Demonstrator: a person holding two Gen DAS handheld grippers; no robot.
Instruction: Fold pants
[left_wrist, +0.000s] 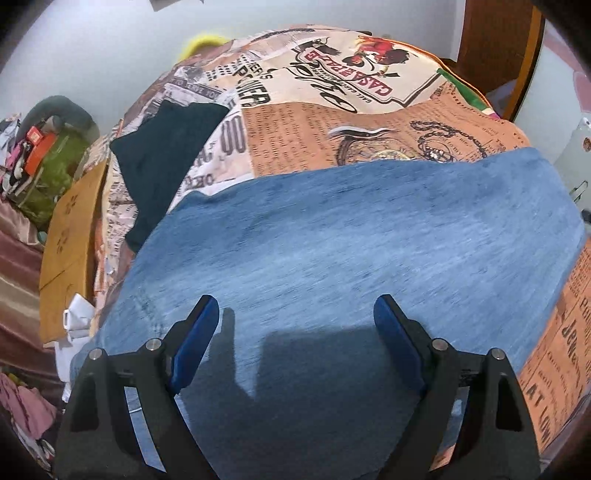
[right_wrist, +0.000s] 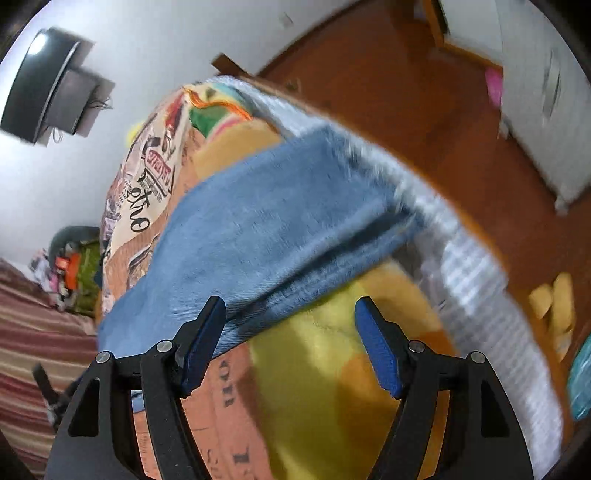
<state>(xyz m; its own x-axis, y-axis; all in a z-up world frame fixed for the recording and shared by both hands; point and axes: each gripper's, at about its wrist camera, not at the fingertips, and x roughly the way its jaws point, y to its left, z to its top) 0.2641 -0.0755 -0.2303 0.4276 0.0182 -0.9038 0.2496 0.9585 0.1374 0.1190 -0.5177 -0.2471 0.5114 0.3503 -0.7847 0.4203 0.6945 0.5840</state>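
Blue denim pants (left_wrist: 343, 236) lie spread flat on a bed covered by a newspaper-print sheet (left_wrist: 295, 125). My left gripper (left_wrist: 295, 310) hovers just above the denim with its blue pads wide apart and nothing between them. In the right wrist view the same pants (right_wrist: 266, 229) show folded, with a thick doubled edge running across the picture. My right gripper (right_wrist: 290, 310) hangs over that near edge, open, with no cloth pinched between its pads. Its left fingertip (right_wrist: 214, 306) overlaps the denim edge in the picture. The view is blurred.
A dark navy garment (left_wrist: 166, 147) lies on the bed at the left, beside a brown cardboard piece (left_wrist: 70, 236). Clutter and a green bag (left_wrist: 55, 166) sit far left. A yellow-orange blanket (right_wrist: 321, 369), a white knitted throw (right_wrist: 472, 277) and the wooden floor (right_wrist: 424, 92) lie to the right.
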